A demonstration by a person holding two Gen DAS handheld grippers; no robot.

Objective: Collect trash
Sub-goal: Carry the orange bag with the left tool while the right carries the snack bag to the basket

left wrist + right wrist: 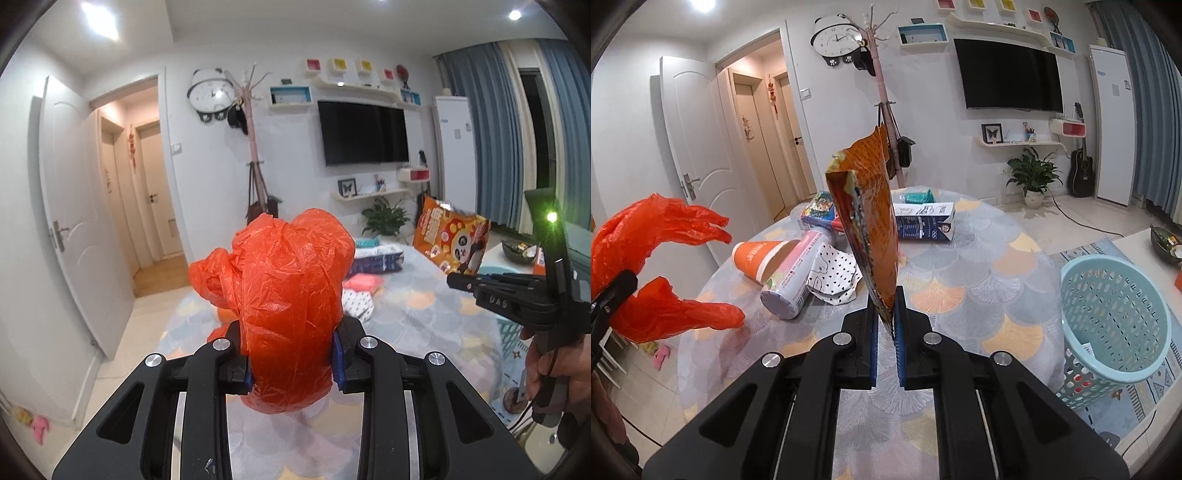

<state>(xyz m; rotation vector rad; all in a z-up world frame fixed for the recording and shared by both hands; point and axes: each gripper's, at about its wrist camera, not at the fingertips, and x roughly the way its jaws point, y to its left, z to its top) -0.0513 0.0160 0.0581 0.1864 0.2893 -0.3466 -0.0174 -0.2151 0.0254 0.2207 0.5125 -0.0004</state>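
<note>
Both tools are loaded: the left tool [291,354] grips a crumpled orange plastic bag [284,288], the right tool [886,328] pinches a snack packet [868,225], both above the surface [979,266]. The basket [1115,317] beside it looks nearly empty, while a cup [757,258], a bottle [794,280], wrapping paper [834,280] and cartons [923,221] still lie there.

One basket [1115,325]; two cartons [925,221], perhaps; one cup [759,256].
</note>
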